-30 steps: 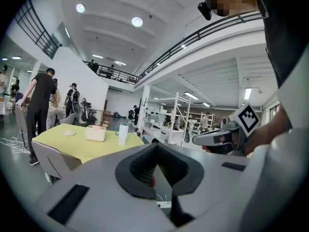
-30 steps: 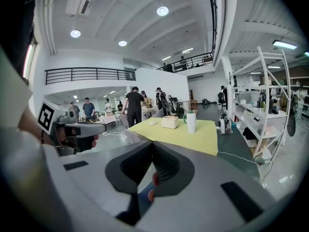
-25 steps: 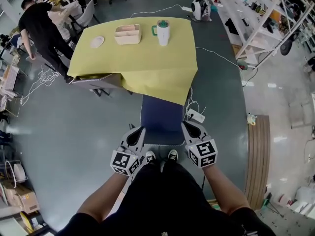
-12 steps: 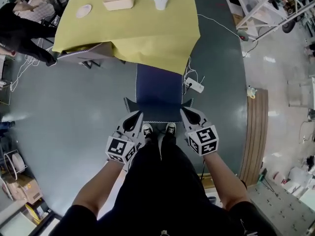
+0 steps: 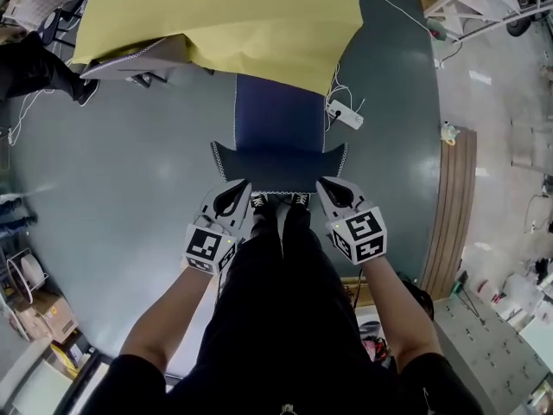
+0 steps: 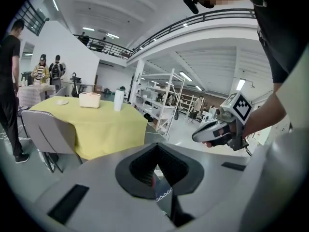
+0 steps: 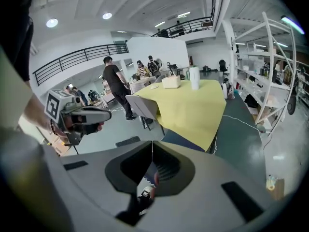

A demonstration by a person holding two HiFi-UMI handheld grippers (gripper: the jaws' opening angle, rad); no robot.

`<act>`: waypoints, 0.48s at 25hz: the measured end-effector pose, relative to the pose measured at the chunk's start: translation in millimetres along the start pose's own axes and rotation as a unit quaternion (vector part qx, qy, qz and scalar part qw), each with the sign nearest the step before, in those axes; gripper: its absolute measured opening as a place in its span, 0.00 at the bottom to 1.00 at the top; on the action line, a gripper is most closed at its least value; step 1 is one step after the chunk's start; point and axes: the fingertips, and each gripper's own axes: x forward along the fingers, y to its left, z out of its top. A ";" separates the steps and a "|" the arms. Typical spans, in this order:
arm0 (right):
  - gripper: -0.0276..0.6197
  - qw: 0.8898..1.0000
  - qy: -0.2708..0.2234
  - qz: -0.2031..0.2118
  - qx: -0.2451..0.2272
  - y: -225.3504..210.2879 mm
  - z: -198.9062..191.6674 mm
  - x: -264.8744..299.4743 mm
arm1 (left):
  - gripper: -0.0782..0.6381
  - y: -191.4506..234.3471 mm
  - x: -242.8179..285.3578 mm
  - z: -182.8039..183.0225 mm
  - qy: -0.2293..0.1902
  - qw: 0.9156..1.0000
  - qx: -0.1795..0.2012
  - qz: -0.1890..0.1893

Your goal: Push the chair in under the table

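Left claw [image 5: 244, 186] and right claw [image 5: 321, 185] are both fully closed and empty, with the blue chair [image 5: 278, 126] directly ahead between their tips, backrest nearest them, seat's far end beneath the yellow-covered tabletop [image 5: 259, 24].

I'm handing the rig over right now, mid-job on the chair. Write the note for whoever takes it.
Left gripper: jaws shut, empty, by the left end of the backrest.
Right gripper: jaws shut, empty, by the right end. Can't tell whether either touches it.
Chair: blue seat mostly out; its far end is hidden under the cloth of the table.
Done: grippers lined up behind the backrest.
Left: push the chair in. Mind the power strip on the floor beside the seat.
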 end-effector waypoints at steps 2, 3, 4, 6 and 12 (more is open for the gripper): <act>0.07 1.000 0.013 0.006 -0.012 2.7 -10.4 5.0 | 0.12 1.5 3.5 -12.9 0.018 1.000 -0.004 -0.003; 0.07 1.000 0.019 0.006 -0.021 3.2 -14.6 7.5 | 0.12 2.0 5.9 -19.3 0.027 1.000 -0.007 -0.007; 0.07 0.999 0.025 0.006 -0.030 3.3 -18.1 10.2 | 0.12 2.4 8.6 -25.5 0.037 0.999 -0.011 -0.012; 0.09 0.998 0.039 0.006 -0.050 4.1 -24.3 14.8 | 0.12 1.3 13.5 -37.3 0.058 0.998 -0.012 -0.024; 0.25 0.988 0.095 0.016 -0.118 10.4 -46.6 23.7 | 0.27 -2.8 16.9 -70.6 0.129 0.990 0.043 -0.032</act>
